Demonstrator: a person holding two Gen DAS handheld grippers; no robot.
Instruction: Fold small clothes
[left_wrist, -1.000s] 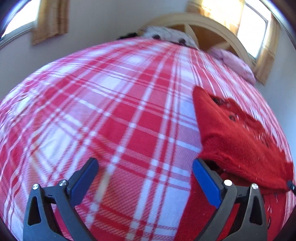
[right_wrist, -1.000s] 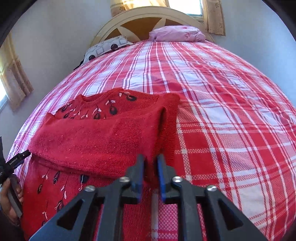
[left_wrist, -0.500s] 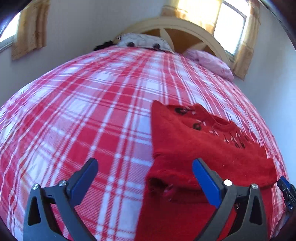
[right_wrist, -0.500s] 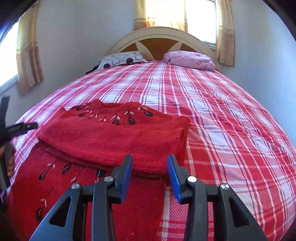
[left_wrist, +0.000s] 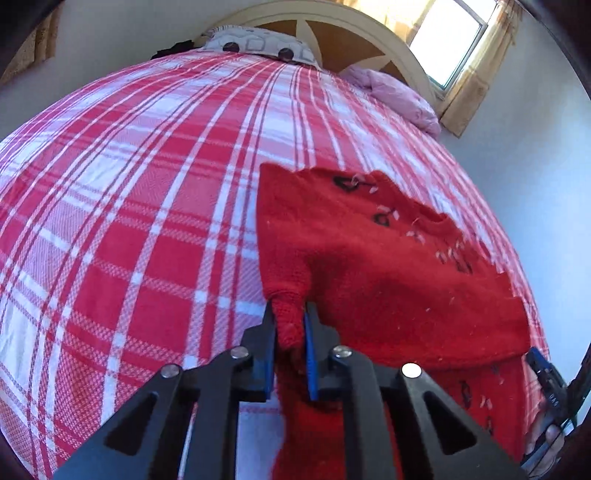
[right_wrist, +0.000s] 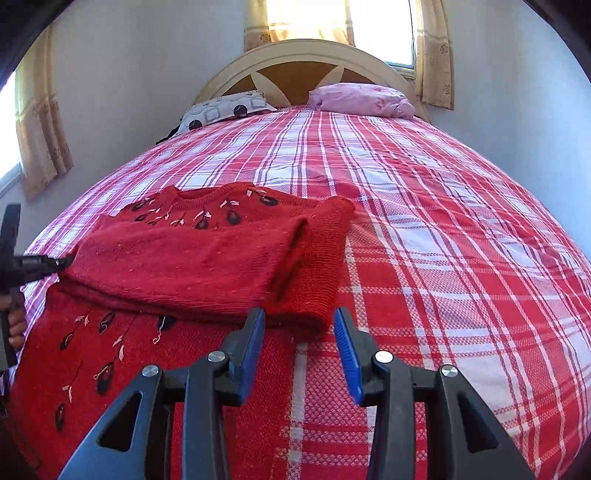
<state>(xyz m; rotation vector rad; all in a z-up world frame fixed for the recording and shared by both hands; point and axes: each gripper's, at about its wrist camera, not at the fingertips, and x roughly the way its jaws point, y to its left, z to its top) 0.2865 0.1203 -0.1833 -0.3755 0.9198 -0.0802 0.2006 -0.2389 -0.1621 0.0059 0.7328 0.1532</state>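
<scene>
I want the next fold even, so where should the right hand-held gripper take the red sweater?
Probably the near right corner of the red sweater's folded-over layer. It lies just ahead of the open right hand-held gripper, so come in low from the bed's foot. The left hand-held gripper already pinches the opposite corner.

The sweater (right_wrist: 192, 258) is red knit with black and pale pink stitched motifs. The bedspread (right_wrist: 424, 229) is red-and-white plaid. One pillow (right_wrist: 225, 110) is white with grey and black shapes, the other pillow (right_wrist: 362, 99) plain pink. The grippers' frames are black, their pads (right_wrist: 347, 354) blue.
</scene>
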